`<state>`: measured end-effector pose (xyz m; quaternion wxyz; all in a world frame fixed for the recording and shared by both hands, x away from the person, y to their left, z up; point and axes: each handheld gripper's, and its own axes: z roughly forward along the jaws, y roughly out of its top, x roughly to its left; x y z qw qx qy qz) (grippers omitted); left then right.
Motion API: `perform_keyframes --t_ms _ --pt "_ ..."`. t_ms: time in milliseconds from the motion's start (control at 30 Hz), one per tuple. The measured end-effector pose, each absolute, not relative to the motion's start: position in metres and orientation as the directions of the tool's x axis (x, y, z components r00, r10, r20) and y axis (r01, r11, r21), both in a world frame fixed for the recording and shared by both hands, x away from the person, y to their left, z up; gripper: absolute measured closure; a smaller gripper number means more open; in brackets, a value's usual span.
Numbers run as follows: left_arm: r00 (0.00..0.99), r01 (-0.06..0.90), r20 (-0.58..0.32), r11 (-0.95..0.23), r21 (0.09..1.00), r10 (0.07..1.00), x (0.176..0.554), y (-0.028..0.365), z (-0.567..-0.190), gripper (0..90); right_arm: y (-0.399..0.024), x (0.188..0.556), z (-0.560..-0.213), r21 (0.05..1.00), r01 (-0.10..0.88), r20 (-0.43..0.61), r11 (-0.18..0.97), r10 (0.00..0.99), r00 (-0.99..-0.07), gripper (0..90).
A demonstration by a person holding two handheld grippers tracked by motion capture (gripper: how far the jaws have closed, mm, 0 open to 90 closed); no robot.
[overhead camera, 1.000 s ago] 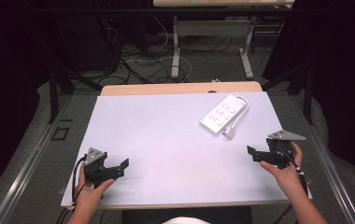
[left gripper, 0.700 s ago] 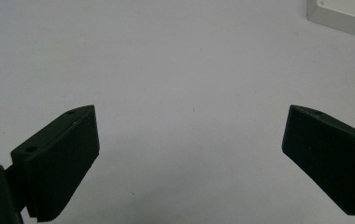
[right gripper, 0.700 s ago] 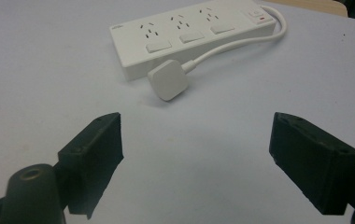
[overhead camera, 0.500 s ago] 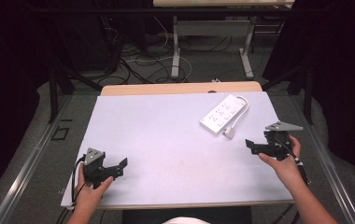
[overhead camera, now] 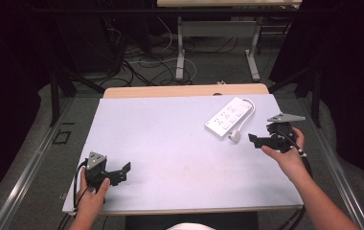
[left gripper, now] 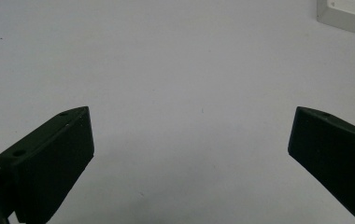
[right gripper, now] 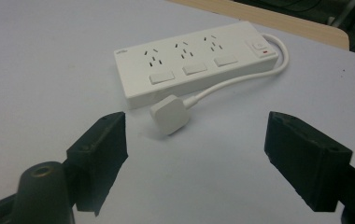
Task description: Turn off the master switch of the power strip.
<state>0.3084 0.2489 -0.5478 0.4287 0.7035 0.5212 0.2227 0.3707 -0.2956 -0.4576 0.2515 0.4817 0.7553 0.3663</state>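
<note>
The right gripper (overhead camera: 253,139) has its two black fingers (right gripper: 98,154) set wide, with nothing between them; they have just been closing slightly. The gripper is held above the counter near the right edge, fingers directed toward the white plastic mains plug (right gripper: 169,113), which lies flat on the counter just ahead of the fingertips and clear of them. A short white cable (right gripper: 241,74) runs from the plug in a loop around the far end of the white rectangular three-socket power strip (right gripper: 192,60). The strip lies flat in the far right part of the counter, set diagonally to the counter edges, sockets facing up, with the plug just beside its near end.

The left gripper (overhead camera: 125,168) rests near the front left corner of the counter, held by the left hand (overhead camera: 91,196). Its black fingers (left gripper: 49,158) stand wide apart over bare surface, with nothing between them.

The pale grey rectangular counter (overhead camera: 170,143) carries no obstruction between the right fingers and the plug. A tan wooden strip (overhead camera: 170,91) borders the far edge.

In the left gripper view, the power strip (left gripper: 348,11) is cut off at the upper right corner, with one edge showing. The pins of the plug are not visible. In the high view, the socket markings are too small to read.
</note>
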Motion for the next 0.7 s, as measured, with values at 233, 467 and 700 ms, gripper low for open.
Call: perform_keyframes --t_ms 233,467,700 --pt "0.361 0.531 -0.126 -0.093 0.842 0.924 0.308 0.249 -0.546 0.4 -0.288 0.385 -0.447 0.790 0.546 -0.037 0.278 0.911 -0.410 22.3" --pt "0.361 0.526 -0.106 -0.108 0.844 0.927 0.307 0.249 -0.546 0.4 -0.282 0.401 -0.442 0.781 0.560 -0.037 0.277 0.915 -0.401 23.6" --pt "0.357 0.533 -0.095 -0.119 0.838 0.929 0.306 0.248 -0.546 0.4 -0.275 0.416 -0.441 0.774 0.568 -0.052 0.281 0.921 -0.386 25.1"
